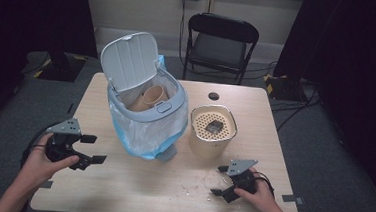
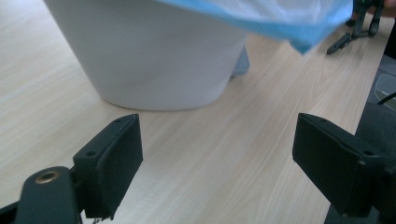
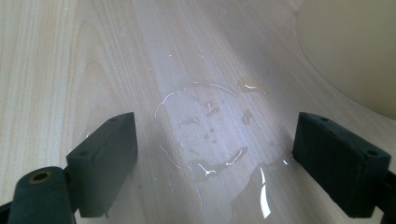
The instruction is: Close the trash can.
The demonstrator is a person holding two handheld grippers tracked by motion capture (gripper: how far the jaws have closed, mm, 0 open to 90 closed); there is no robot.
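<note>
A white bin [image 1: 147,115] with a blue liner and a raised lid stands at the table's middle, with paper cups [image 1: 151,96] inside. Right of it sits a cream tub [image 1: 213,130] with a perforated insert and a dark lump on it. My left gripper [image 1: 95,149] is held at the table's left, open and empty, pointing at the bin's base [image 2: 154,60]. My right gripper [image 1: 218,181] rests near the front right, open and empty, above a puddle of clear liquid [image 3: 215,135]. In the right gripper view, the cream tub's wall [image 3: 355,46] fills the top right corner.
A black folding chair [image 1: 220,43] stands behind the wooden table [image 1: 135,187]. A small dark round cap [image 1: 214,96] lies near the far edge. Wet marks and crumbs [image 1: 198,184] spot the wood left of my right gripper. Dark curtains flank the room.
</note>
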